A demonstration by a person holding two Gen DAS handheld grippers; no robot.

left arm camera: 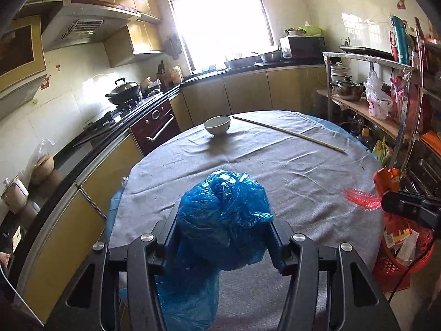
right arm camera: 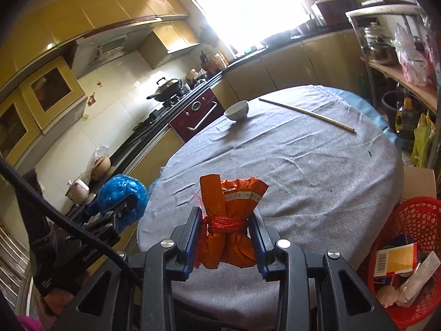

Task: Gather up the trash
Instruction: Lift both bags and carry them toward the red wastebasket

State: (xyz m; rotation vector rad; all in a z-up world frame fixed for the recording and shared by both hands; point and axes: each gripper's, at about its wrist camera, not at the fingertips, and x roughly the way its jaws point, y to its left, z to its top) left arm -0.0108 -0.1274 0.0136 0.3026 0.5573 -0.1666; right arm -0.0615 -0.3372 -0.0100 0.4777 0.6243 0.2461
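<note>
Plastic dominates what you hold; your left gripper [left arm camera: 224, 237] pinches one crumpled blue bag [left arm camera: 223, 215], light, soft and slippery, so keep the pads on the thick bunched middle. Your right gripper [right arm camera: 226, 244] is clamped on one orange wrapper [right arm camera: 230, 220] bound with red netting; it looks light and crushable, best gripped at that tied waist. Both bundles hang over the near edge of the table [left arm camera: 289, 165]; one red basket [right arm camera: 413, 220], already holding scraps, sits at four o'clock in the right view. On the cloth at twelve o'clock stand one white bowl [left arm camera: 217, 125] and, at one o'clock, one long stick [left arm camera: 289, 133].
</note>
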